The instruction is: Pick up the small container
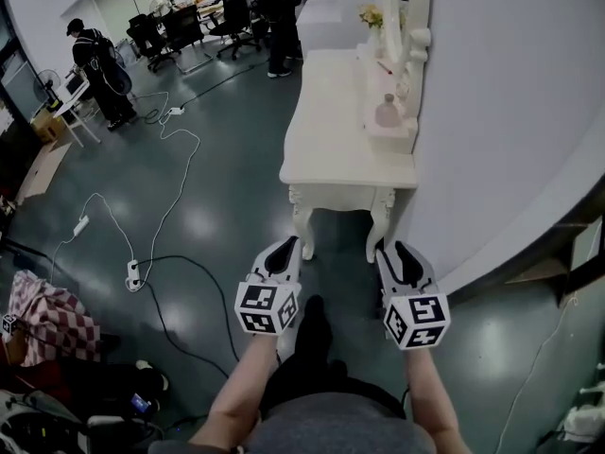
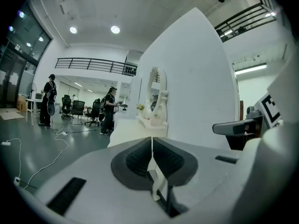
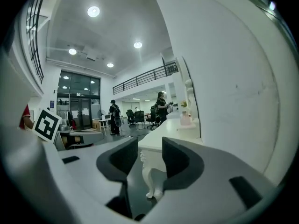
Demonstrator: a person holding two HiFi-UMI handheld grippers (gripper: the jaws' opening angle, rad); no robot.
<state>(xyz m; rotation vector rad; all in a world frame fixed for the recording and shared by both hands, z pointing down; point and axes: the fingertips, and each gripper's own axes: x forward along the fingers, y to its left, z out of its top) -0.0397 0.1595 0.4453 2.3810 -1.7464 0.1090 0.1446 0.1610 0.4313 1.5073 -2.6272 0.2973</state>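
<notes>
A small pale pink container [image 1: 388,112] stands on the raised shelf at the right side of a white carved-leg dressing table [image 1: 333,135], near the base of an oval white-framed mirror [image 1: 390,8] that backs onto the white wall. Both grippers hover low at the near end of the table, well apart from the container. The left gripper [image 2: 152,146] has its dark pads pressed together with nothing between them. The right gripper [image 3: 150,157] has its jaws spread and empty, and only the table's near leg and the grey floor [image 1: 217,206] show through the gap.
</notes>
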